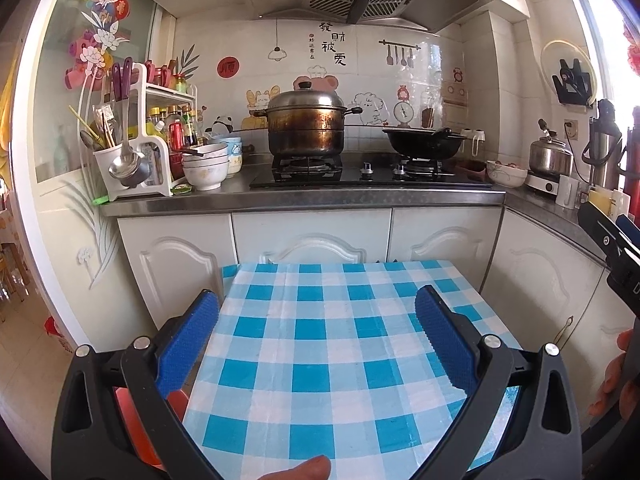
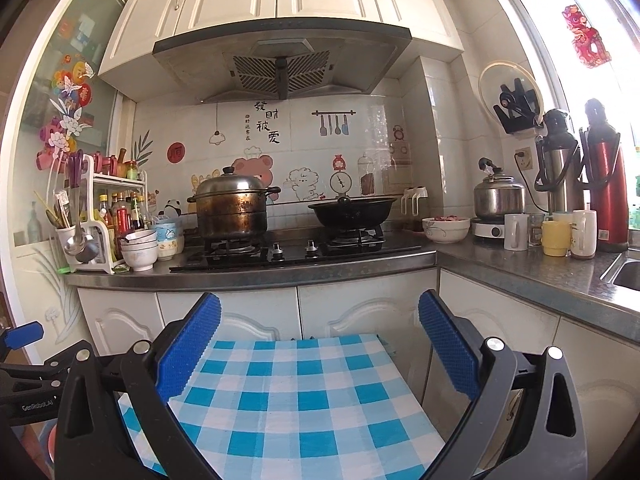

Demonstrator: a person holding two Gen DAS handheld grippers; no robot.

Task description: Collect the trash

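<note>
The left gripper (image 1: 316,332) and the right gripper (image 2: 320,340), both black-framed with blue ribbed pads, stood wide apart and held nothing. No trash showed anywhere; the blue-and-white checked tablecloth (image 1: 320,360) at lower centre lay bare. Collecting seemed not yet begun. Stacked white ceramic bowls (image 1: 206,168) sat centre-left on the steel counter (image 1: 304,198).

White tiled wall (image 2: 360,148) with cartoon stickers rises behind the gas hob (image 2: 280,250); a steel range hood (image 2: 280,60) hangs above it, white cabinet doors (image 2: 224,320) below, and a bright window (image 2: 592,8) to its right
</note>
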